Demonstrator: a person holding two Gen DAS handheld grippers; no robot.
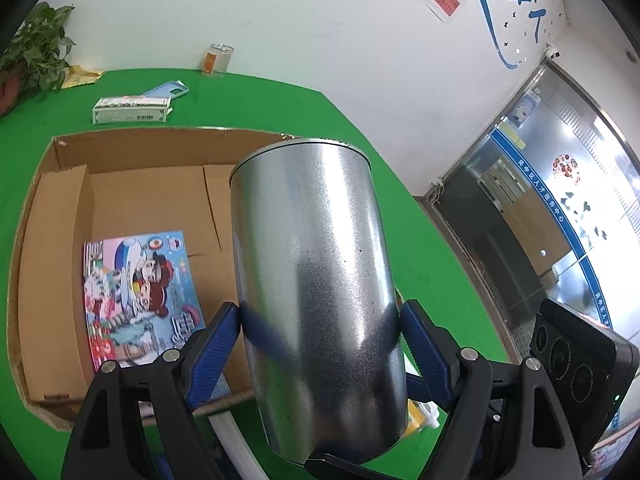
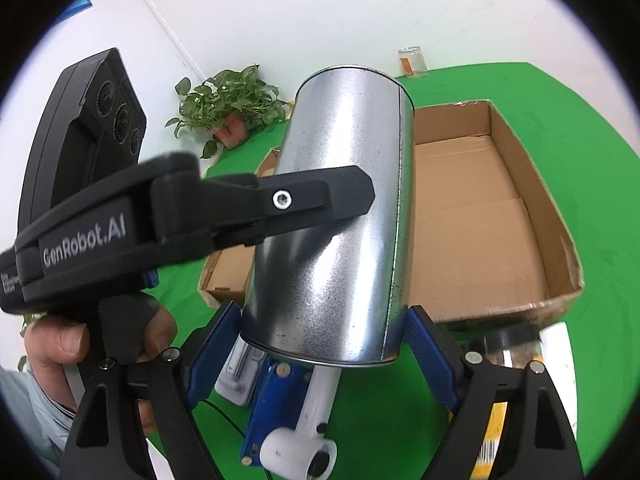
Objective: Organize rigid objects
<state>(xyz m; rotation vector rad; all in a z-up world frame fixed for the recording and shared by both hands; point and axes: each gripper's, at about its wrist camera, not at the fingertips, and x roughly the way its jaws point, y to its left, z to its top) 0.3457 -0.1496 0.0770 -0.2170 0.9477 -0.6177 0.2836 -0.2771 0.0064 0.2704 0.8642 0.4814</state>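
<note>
A tall silver metal can [image 1: 320, 264] hangs in the air, tilted, gripped by both grippers at once. In the left wrist view my left gripper [image 1: 320, 314] is shut on its lower part, blue pads [image 1: 220, 340] pressing both sides. In the right wrist view my right gripper [image 2: 322, 314] is shut on the can [image 2: 340, 216] near its bottom rim, and a black finger of the left gripper [image 2: 320, 196] lies across the can's side. Behind the can sits an open cardboard box [image 1: 160, 138] holding a colourful picture book [image 1: 140, 292]; the box's other end [image 2: 520, 152] is bare.
On the green table behind the box lie a small printed carton [image 1: 130, 109], a blue phone case [image 1: 166, 90] and a glass jar [image 1: 216, 60]. A potted plant [image 2: 228, 100] stands at the corner. A white and blue device [image 2: 296, 412] lies below the can.
</note>
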